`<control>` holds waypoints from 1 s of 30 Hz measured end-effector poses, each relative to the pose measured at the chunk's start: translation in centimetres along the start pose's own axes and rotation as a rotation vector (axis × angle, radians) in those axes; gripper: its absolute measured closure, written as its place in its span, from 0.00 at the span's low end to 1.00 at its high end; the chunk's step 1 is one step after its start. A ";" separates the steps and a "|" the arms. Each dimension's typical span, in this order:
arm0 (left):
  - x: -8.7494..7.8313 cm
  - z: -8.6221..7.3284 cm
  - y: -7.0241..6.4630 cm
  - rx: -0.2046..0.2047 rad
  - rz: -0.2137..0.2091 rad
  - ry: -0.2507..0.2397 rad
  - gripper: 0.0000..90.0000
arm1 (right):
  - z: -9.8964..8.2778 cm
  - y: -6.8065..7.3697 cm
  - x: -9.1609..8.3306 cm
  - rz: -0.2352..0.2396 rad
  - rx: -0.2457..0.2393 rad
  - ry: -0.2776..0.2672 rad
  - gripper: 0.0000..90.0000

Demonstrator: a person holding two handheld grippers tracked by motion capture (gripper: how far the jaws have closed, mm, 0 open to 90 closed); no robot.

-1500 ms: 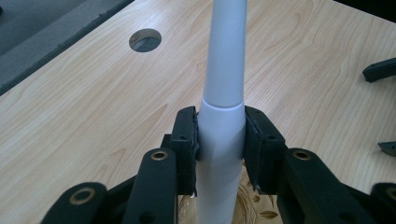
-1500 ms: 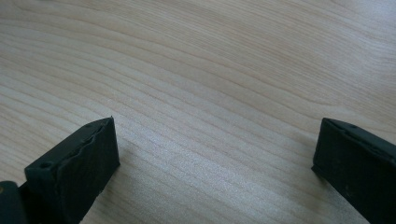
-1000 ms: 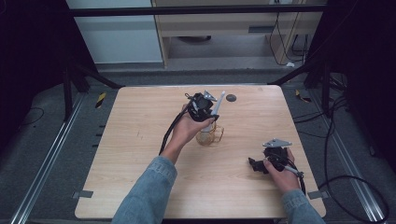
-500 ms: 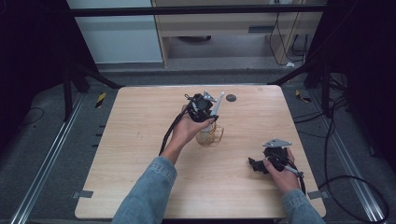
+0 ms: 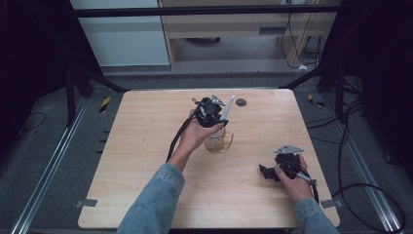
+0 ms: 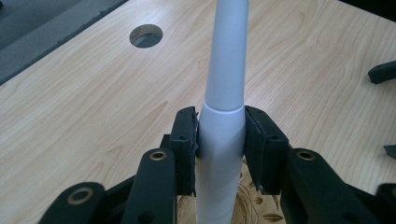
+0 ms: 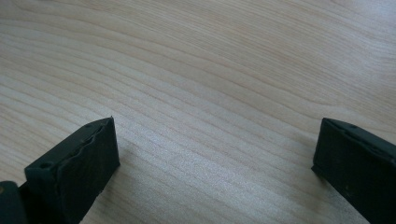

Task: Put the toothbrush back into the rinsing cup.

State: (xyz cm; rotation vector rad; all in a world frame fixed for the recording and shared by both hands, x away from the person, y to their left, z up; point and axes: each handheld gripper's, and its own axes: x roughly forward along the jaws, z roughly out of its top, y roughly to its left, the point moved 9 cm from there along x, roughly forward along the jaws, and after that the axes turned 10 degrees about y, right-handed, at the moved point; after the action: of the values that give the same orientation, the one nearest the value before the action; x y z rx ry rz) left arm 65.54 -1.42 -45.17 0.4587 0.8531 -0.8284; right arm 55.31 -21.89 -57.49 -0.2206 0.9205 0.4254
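Left gripper (image 6: 219,140) clamped on white plastic wand (image 6: 224,93) standing in carved wooden holder (image 5: 219,140) on table (image 5: 146,146); right gripper (image 7: 215,154) jaws apart.

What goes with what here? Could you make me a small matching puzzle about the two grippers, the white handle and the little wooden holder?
Things:
1. left gripper
2. right gripper
3. white handle
4. wooden holder

States:
a. jaws wide apart, nothing between them
b. carved, standing on the table
c. sticks up from between two black pads
d. clamped on something white

Pairs: 1-d, 2-a, 3-c, 4-b
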 end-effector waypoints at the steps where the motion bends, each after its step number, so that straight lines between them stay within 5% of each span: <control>1: -0.1 0.1 0.0 -0.002 0.002 -0.004 0.72 | 0.0 0.0 0.0 0.001 0.000 0.000 0.00; 16: -1.1 0.3 0.1 0.007 0.036 -0.033 0.61 | 0.0 0.0 0.0 -0.001 0.000 0.001 0.00; 30: -2.5 0.6 -0.6 0.007 0.057 -0.054 0.27 | 0.0 0.0 0.0 0.000 0.000 0.000 0.00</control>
State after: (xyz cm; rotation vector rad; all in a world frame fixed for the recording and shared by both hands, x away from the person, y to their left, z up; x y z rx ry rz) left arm 64.38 -1.04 -42.84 0.4623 0.7842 -0.7881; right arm 55.31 -21.89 -57.49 -0.2208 0.9205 0.4255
